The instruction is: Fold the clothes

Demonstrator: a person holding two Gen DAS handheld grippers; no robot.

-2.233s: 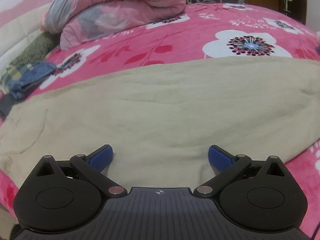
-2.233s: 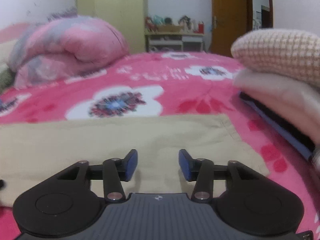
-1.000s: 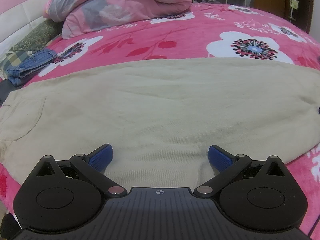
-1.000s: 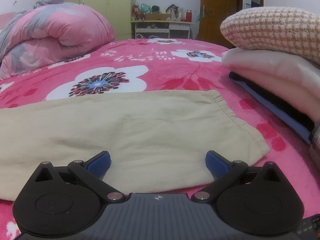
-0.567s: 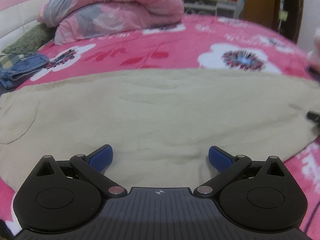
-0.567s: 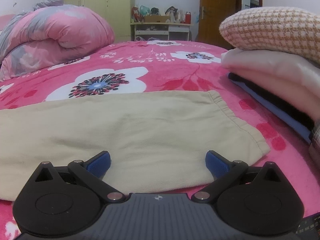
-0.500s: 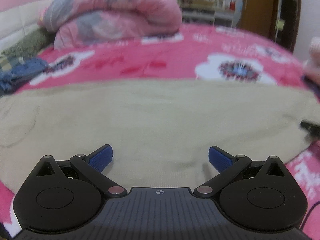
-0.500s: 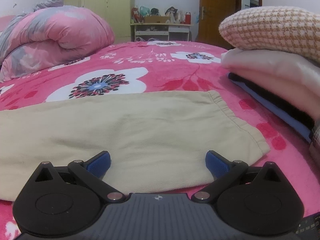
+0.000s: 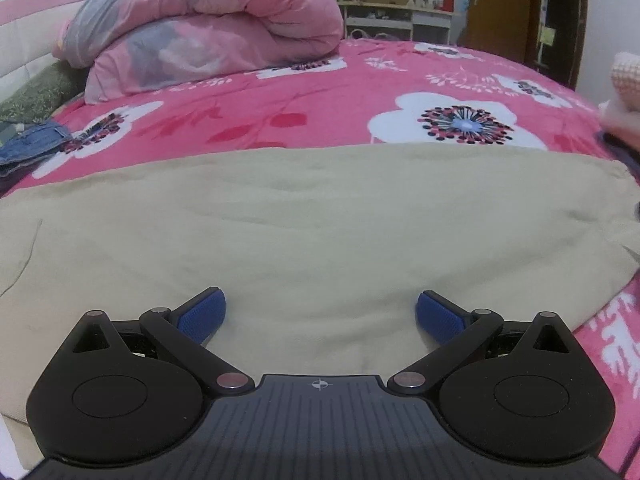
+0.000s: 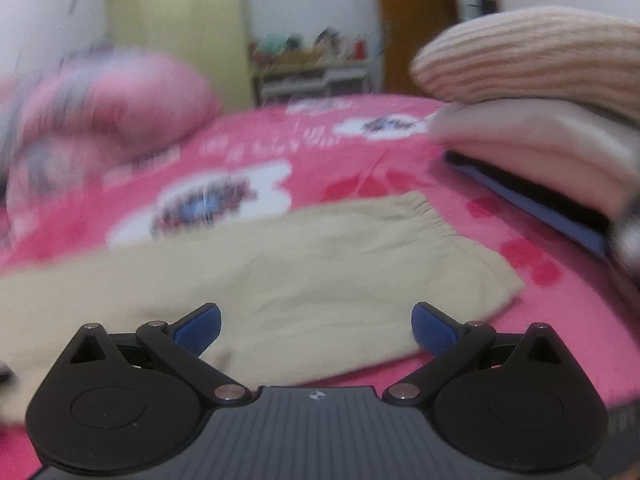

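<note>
Trousers [image 9: 320,220] of beige cloth are lying flat across the pink flowered bedspread [image 9: 328,92], their elastic hem [image 10: 460,236] pointing toward a stack of folded clothes [image 10: 532,136]. Both tools are hovering low over the near edge of the cloth: the left gripper [image 9: 320,314] is spreading its blue pads wide and gripping nothing, and the right gripper [image 10: 316,326] is gaping just as wide, though its view is blurring. A rolled pink quilt [image 9: 208,28] is sitting well beyond, with denim [image 9: 32,144] lying at the far left.
</note>
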